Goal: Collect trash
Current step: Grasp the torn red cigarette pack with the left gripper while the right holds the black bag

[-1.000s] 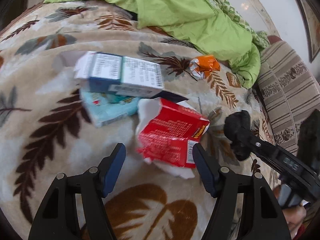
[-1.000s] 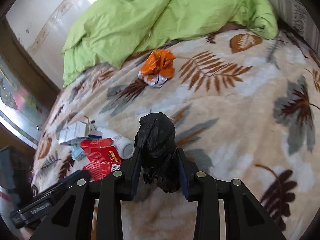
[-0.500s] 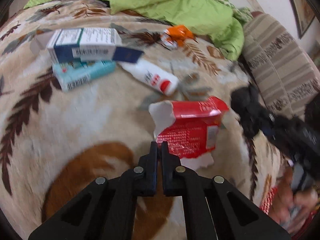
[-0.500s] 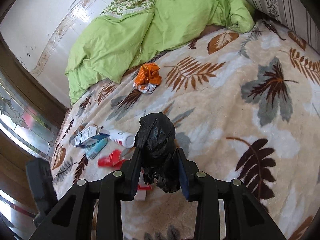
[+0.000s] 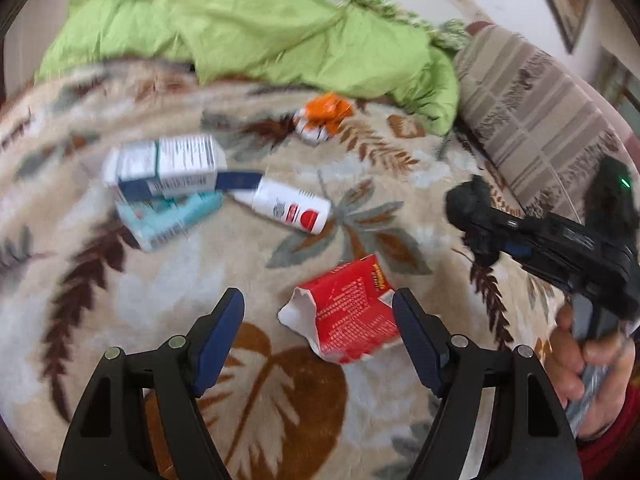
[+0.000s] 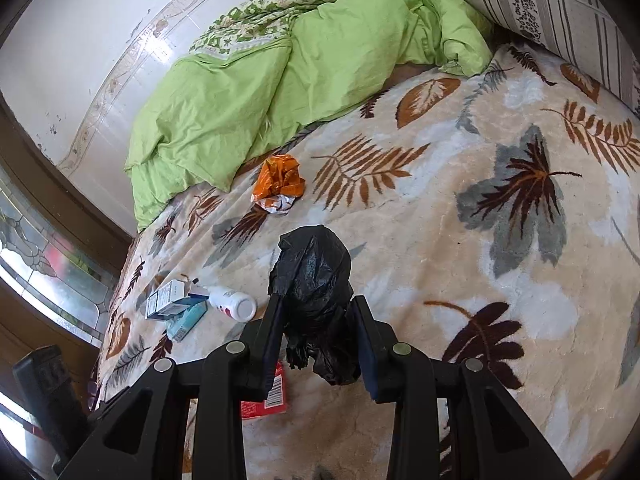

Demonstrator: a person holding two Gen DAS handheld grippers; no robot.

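Boxes and bottle beyond red carton, left claw spread, right claw pinching black bag

A beige leaf-patterned blanket covers the bed. A crumpled lime-green duvet lies at its 11 o'clock edge, a striped pillow at 1 o'clock.
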